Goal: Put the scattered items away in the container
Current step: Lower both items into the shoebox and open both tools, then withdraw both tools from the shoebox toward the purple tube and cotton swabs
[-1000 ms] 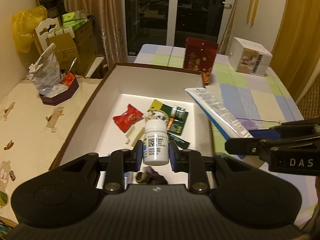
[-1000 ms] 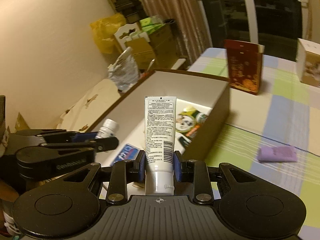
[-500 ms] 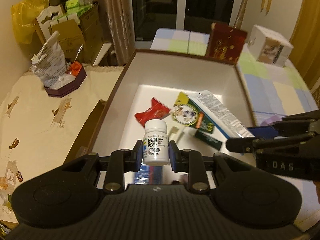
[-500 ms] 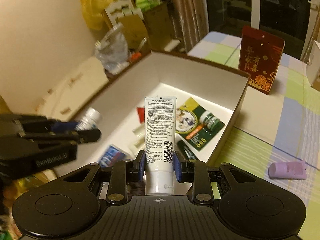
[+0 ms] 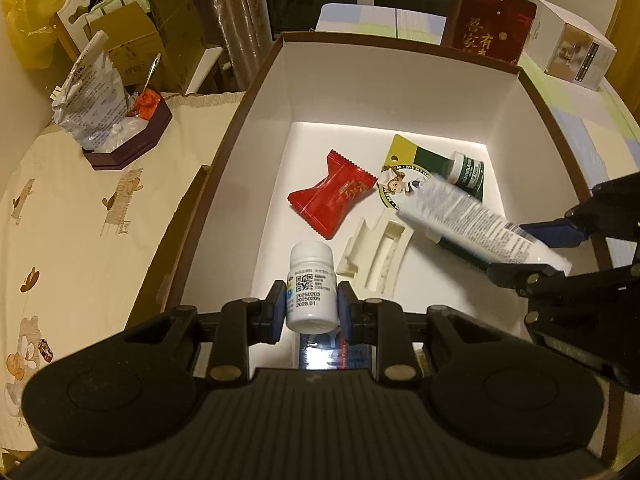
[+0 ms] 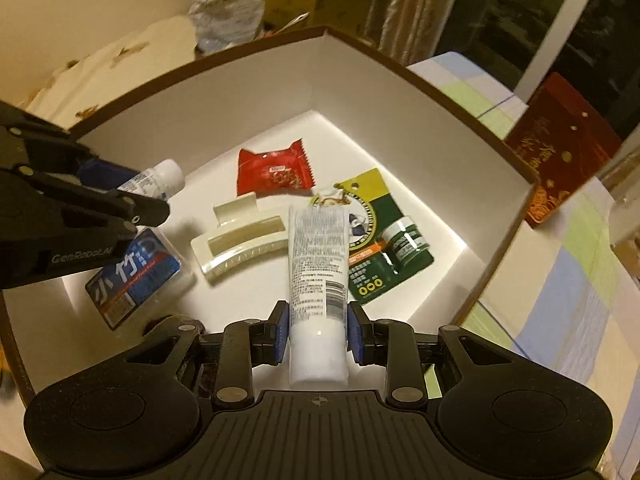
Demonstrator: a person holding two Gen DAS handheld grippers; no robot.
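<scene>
White box (image 5: pixel 400 92) holds red candy packet (image 5: pixel 334 196), cream clip (image 5: pixel 376 258), green card (image 6: pixel 376 236).

Red gift box (image 5: pixel 490 38), yellow bag (image 5: pixel 28 28), cardboard cartons (image 5: pixel 132 42)

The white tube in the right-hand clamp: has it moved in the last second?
Yes. The white tube, clamped in the right gripper, was over the box rim and now hangs inside the walls, above the green card.
</scene>
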